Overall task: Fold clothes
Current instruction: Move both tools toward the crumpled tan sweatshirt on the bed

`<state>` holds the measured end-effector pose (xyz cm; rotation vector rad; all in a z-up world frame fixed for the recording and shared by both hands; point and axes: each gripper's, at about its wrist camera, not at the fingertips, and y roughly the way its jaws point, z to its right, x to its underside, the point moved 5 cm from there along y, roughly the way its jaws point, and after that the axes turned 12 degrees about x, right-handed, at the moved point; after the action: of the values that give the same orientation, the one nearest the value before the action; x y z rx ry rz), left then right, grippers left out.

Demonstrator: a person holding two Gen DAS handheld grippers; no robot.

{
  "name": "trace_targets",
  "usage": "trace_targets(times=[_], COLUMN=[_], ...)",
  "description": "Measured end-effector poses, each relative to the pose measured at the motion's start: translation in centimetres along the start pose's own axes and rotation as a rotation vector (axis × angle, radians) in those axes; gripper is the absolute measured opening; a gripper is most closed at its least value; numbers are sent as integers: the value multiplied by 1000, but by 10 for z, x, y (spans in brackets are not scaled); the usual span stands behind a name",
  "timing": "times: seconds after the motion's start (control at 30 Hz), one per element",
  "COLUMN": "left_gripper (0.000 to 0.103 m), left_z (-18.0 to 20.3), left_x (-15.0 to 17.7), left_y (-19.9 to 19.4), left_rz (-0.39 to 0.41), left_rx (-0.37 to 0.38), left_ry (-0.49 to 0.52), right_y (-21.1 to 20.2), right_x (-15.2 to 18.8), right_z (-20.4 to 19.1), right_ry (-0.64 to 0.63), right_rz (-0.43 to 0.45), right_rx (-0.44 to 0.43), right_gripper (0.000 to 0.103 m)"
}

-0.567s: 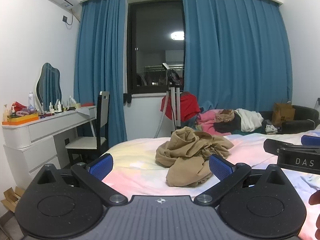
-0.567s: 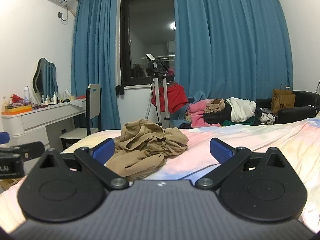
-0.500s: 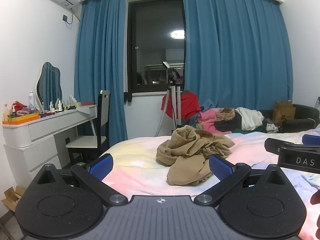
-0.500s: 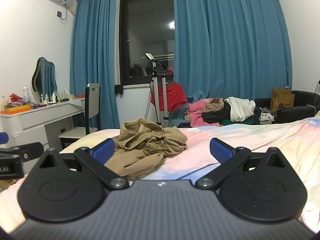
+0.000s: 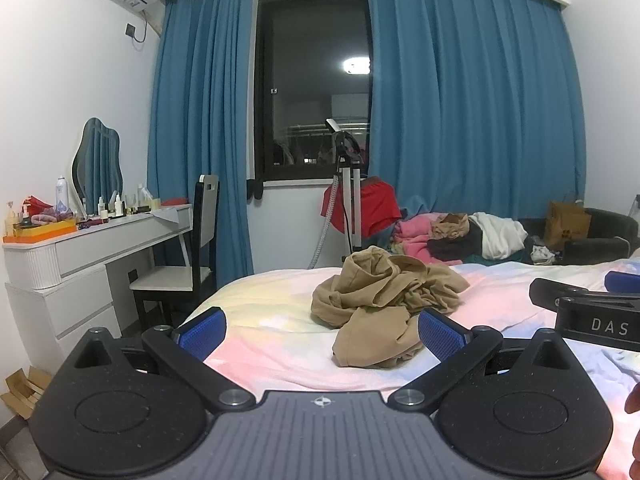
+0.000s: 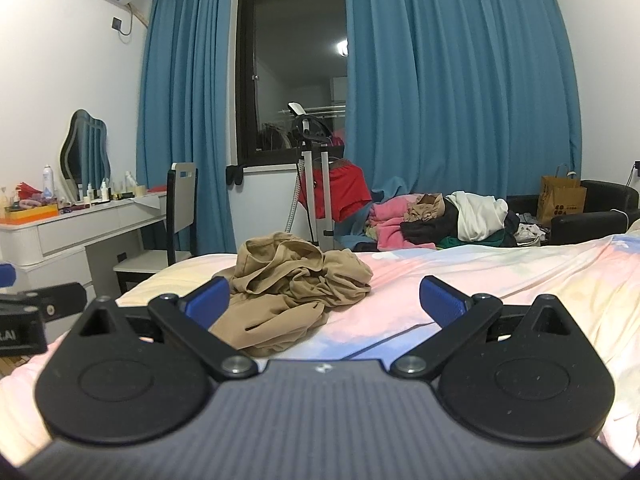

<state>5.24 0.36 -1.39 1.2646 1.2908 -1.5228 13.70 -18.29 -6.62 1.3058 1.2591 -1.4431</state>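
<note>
Blue curtains [image 5: 472, 120] are drawn to either side of a dark window [image 5: 312, 92] at the back of a bedroom, and a white dressing table [image 5: 80, 248] with a wavy mirror [image 5: 98, 168] and a chair [image 5: 192, 248] is set against the left wall. A bed covered with a pastel sheet [image 5: 280, 320] fills the foreground. A crumpled tan garment [image 5: 380, 300] is heaped on the sheet near the bed's far end, unfolded and touched by neither tool. Behind the bed, a pile of mixed clothes [image 6: 440, 220] is seen, with a red garment [image 6: 340, 192] hung on a stand beside it.

The left gripper [image 5: 322, 330] is held above the sheet with its blue pads spread wide apart, nothing being gripped between them; the garment is seen just beyond its right pad. The right gripper [image 6: 324, 300] is likewise held wide apart and empty, the garment lying beyond its left pad.
</note>
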Motion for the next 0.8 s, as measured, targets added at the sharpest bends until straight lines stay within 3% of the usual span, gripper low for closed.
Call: trace_targets(times=[0.8], left_gripper=[103], left_z=[-4], left_x=[20], left_y=[22], left_rz=[-62], left_rx=[31], left_ry=[-46], right_y=[-3], right_x=[-11], right_z=[3], right_ry=[47], right_rz=[-6], right_rx=[-8], right_gripper=[103])
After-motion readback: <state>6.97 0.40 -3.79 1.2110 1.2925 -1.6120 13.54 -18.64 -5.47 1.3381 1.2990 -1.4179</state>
